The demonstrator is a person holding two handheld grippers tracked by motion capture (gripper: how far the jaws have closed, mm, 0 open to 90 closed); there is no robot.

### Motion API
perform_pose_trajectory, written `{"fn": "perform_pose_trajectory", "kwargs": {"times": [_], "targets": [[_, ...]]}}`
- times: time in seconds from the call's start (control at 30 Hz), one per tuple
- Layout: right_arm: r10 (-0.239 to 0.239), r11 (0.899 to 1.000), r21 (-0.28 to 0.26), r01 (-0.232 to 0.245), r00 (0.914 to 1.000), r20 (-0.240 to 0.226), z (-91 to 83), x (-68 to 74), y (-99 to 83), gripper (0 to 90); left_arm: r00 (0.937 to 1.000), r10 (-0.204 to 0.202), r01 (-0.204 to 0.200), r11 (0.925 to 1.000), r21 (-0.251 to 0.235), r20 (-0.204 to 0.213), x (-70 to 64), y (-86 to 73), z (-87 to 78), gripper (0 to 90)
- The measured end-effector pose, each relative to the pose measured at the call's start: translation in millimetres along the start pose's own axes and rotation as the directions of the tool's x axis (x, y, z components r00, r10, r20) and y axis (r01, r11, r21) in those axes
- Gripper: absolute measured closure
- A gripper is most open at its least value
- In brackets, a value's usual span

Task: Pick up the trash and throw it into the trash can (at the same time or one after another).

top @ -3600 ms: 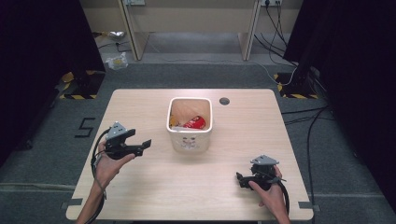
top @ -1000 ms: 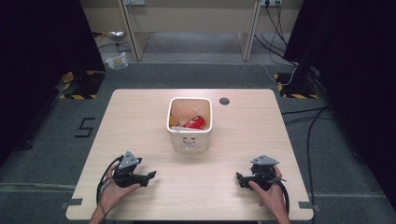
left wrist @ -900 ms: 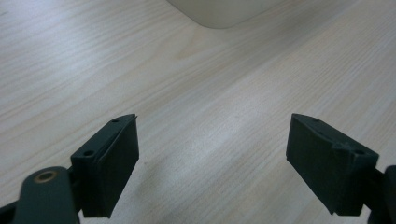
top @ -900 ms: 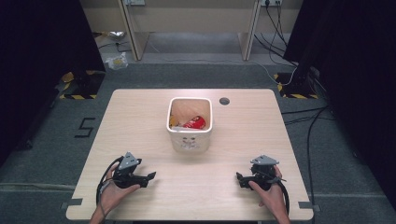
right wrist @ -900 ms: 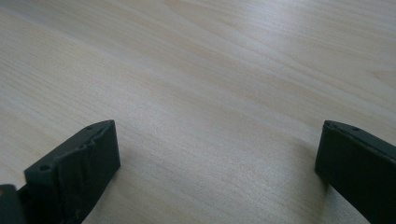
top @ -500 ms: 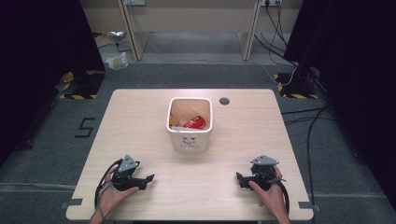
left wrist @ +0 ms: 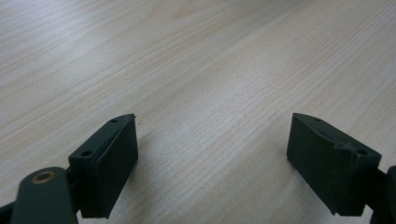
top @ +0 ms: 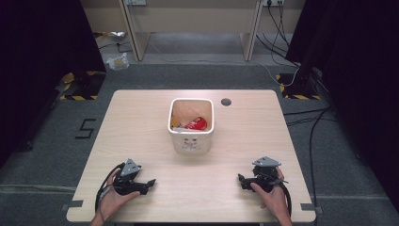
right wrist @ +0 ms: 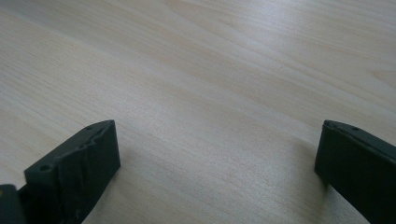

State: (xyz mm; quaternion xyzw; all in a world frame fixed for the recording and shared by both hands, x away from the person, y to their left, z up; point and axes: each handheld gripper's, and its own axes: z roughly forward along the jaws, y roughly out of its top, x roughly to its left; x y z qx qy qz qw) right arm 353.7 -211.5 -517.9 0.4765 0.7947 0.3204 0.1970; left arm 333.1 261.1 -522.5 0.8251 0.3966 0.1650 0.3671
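Light wood surface (top: 141,122); round dark port (top: 226,101) at far right of centre; yellow-black floor markers (top: 77,97) left and right, cables (top: 306,117) on grey floor

At the lower left of the high view, the left gripper (top: 149,181) is black, topped by a grey three-cornered plate, with a black cable looping beside the wrist. The right gripper (top: 240,178), at lower right, matches it, plate and cable alike. Up close, each jaw is a matte black block with small screw holes, one apparently brass-ringed. Both forearms look bare.
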Motion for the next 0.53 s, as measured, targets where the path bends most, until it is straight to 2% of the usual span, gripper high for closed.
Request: {"fn": "perform_pose_trajectory", "kwargs": {"times": [0.53], "targets": [[-0.003,1.000,0.002,0.003,1.0000,0.000,-0.3,1.0,-0.2,0.2,0.9999,0.005,-0.005,0.9999,-0.009,0.010,0.6,-0.9,0.8,14.0]]}}
